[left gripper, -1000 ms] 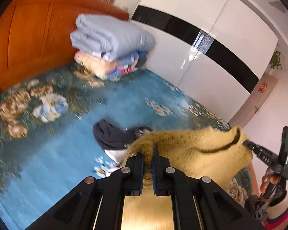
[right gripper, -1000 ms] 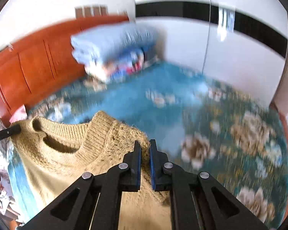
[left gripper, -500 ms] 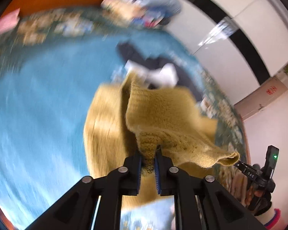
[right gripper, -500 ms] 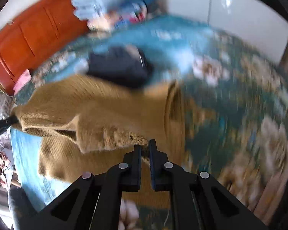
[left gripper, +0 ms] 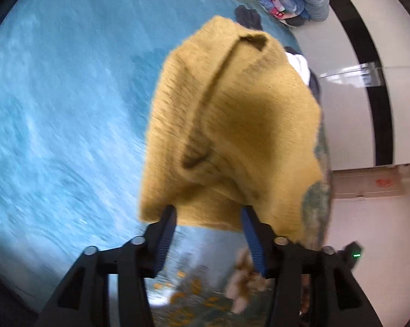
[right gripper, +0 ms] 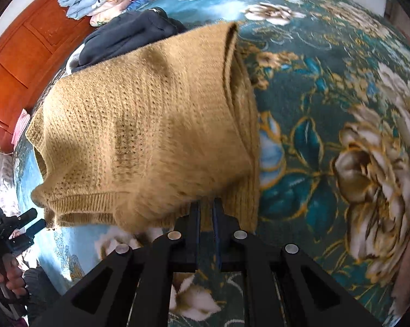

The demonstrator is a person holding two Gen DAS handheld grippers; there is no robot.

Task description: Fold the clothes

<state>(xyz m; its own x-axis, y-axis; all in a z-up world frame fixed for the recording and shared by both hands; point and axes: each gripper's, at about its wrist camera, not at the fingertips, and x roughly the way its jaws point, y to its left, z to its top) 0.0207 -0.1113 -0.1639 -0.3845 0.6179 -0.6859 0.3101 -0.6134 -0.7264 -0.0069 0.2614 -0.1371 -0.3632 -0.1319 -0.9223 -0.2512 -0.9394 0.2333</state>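
Bed with a teal floral cover fills both views. Mustard sweater lies doubled on it, beside dark clothes. Left tongs are spread wide, released at the near hem. Right tongs are clenched, apparently pinching the hem. Best to let go and smooth the fold flat. A second ago both tongs held the sweater aloft.
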